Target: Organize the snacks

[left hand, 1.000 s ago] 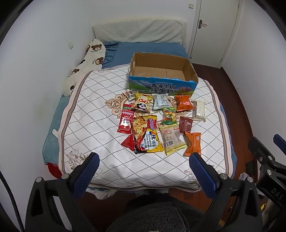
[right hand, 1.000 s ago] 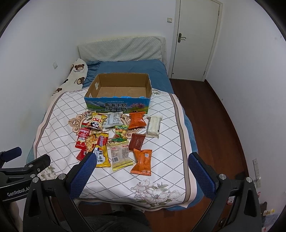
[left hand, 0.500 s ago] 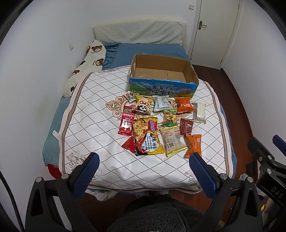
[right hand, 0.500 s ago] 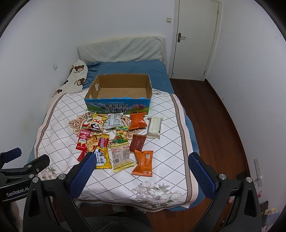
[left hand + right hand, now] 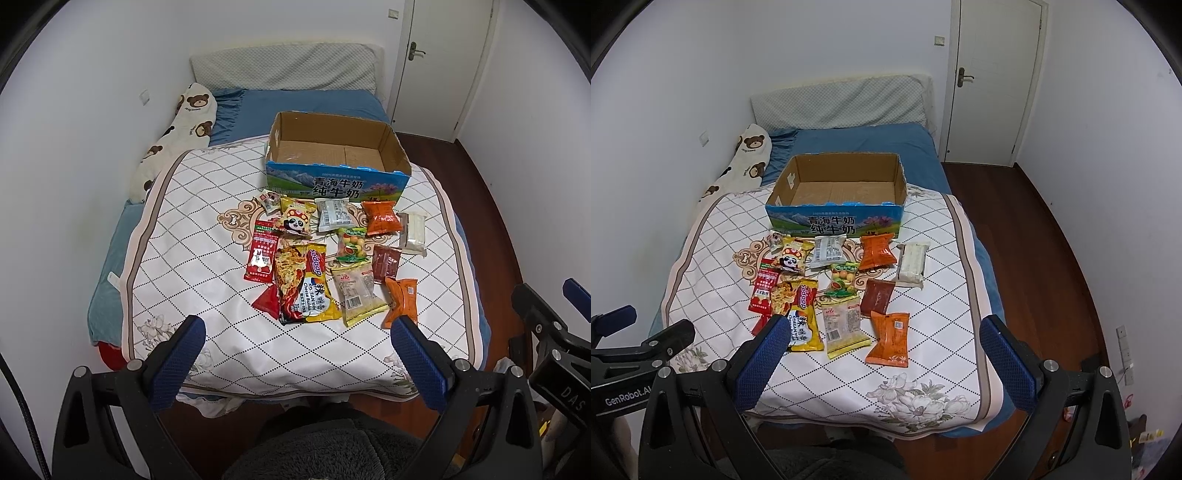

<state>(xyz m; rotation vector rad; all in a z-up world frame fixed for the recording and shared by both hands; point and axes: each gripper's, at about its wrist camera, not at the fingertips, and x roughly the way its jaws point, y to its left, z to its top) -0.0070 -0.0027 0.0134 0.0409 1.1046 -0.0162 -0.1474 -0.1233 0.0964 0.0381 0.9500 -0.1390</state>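
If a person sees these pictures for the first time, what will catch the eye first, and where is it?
First comes the bright cluster of snack packets spread in the middle of the white quilted blanket on the bed. Just behind them stands an open cardboard box with a blue printed front, nothing inside it. At the bottom of each view the blue-padded tools, left tool and right tool, are open, holding nothing.

The box (image 5: 337, 186) front says 青海牛奶 纯牛奶 in big white characters. The yellow noodle pack (image 5: 308, 284) reads "sedaap", plus 辣 and "KOREAN" and "Cheese Buldak" lower down. In the right wrist view the other gripper's (image 5: 631, 350) body has "GenRobot.AI" on it, and in the left wrist view one shows "DAS". The rest is too small to read.
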